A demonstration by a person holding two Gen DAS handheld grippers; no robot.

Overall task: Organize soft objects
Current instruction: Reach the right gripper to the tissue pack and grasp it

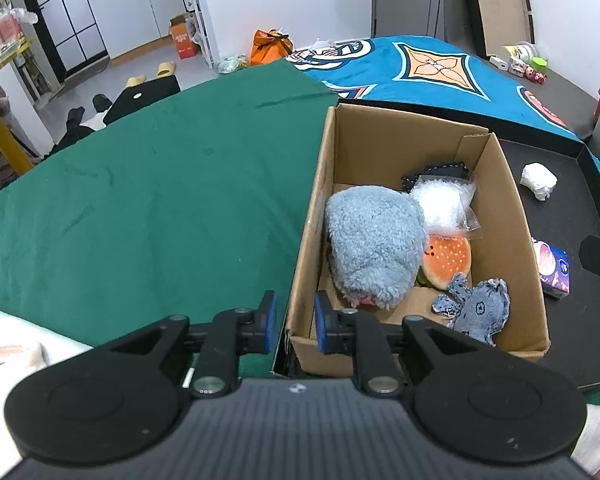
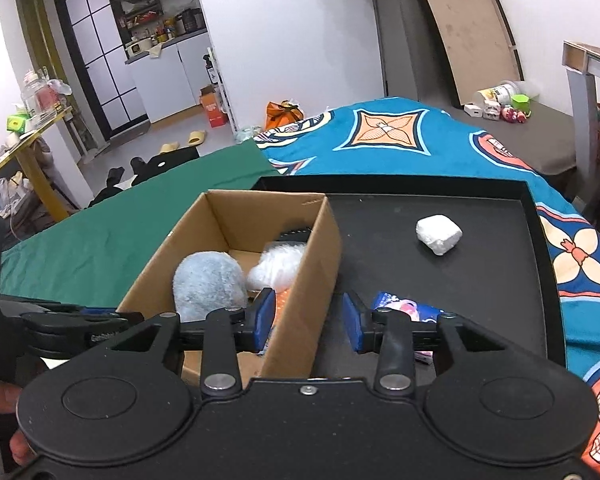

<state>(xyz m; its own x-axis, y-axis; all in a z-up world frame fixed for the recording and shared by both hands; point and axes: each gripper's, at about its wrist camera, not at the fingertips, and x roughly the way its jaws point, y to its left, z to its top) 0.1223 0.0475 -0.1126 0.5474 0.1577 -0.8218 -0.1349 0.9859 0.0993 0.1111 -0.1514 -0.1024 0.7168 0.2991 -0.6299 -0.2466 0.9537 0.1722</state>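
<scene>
Cardboard box [image 1: 516, 240] on black tray [image 2: 480, 280], holding grey plush [image 1: 374, 244], orange plush, denim toy [image 1: 476, 308], bubble wrap. Outstanding: tissue packet [image 2: 396, 306] and white wad [image 2: 438, 234], both loose on tray right of box. Right tongs [image 2: 307, 322]: released, nothing between pads, astride box's right wall; packet just beside right pad, long axis running rightward. Nearer hand, by judgement: right. Left tongs [image 1: 295, 320]: slightly parted, empty, astride box's left wall.

Cardboard box [image 2: 300, 280] with blue-grey plush [image 2: 208, 280] on black tray [image 2: 500, 280], white wad [image 2: 439, 234] alongside.
</scene>
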